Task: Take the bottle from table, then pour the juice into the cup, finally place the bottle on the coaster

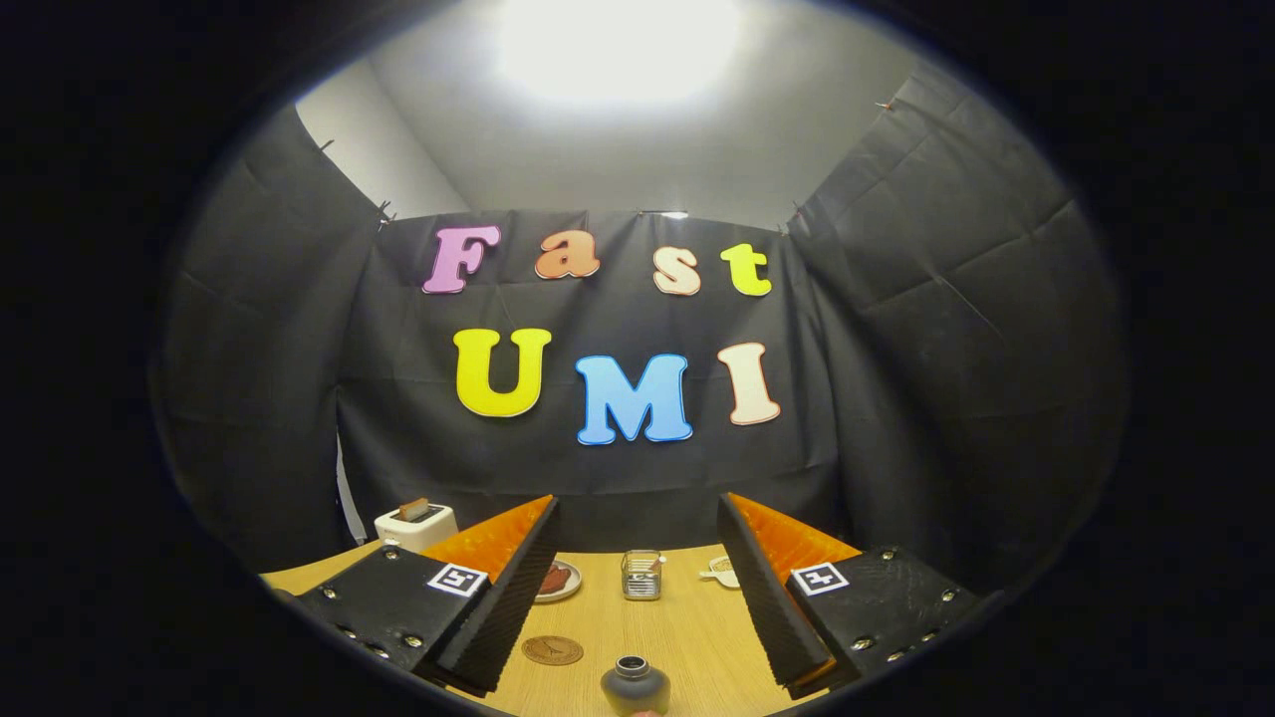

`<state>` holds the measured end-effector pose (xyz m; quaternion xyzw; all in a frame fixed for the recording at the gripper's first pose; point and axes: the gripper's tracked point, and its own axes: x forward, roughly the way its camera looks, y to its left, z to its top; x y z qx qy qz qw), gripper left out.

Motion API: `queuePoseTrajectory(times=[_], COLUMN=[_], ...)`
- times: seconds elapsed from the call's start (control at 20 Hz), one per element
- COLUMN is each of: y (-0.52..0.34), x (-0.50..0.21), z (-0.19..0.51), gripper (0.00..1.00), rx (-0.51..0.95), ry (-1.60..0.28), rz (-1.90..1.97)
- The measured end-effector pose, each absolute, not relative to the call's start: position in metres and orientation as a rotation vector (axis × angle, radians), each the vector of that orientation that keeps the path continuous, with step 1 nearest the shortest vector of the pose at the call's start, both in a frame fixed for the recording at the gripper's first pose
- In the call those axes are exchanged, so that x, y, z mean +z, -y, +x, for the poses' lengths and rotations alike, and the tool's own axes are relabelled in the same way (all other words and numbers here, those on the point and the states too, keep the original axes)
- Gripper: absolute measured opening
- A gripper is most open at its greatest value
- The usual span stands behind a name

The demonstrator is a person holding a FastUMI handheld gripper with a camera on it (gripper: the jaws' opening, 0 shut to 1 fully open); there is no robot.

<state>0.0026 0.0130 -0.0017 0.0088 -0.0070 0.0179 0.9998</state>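
While the jaws stand wide apart with nothing between them, the gripper (637,588) looks out low over a pale wooden surface (687,637) that runs back to a black cloth wall. Its two fingers (498,597) reach forward on either side of the things laid out ahead, touching none of them.

A white toaster (415,525) sits at the back left corner of the surface, beyond the left finger, with a brown slice standing in its slot.

Nearest the camera, the dark, rounded bottle (635,685) stands upright between the fingers, close in at their base, with its round open mouth facing up. It rests on the surface, free of both fingers.

Farther off, well beyond the bottle and roughly midway between the fingertips, stands a small clear glass cup (641,575).

Just ahead and to the left of the bottle lies the flat round brown coaster (552,650), close beside the left finger.

A small plate (558,581) with something dark red on it peeps out from behind the left fingertip, left of the cup.

A small white dish (719,571) lies to the right of the cup, partly hidden by the right fingertip.
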Motion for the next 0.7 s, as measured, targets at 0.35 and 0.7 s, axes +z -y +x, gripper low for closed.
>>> queuePoseTrajectory(times=[0.35,0.7], y=[-0.0144,-0.0190], x=[-0.0031,-0.0097], z=[0.0058,0.0063], gripper=[0.95,0.95], rx=[0.048,0.080], ry=[0.018,0.014], rz=[0.028,0.021])
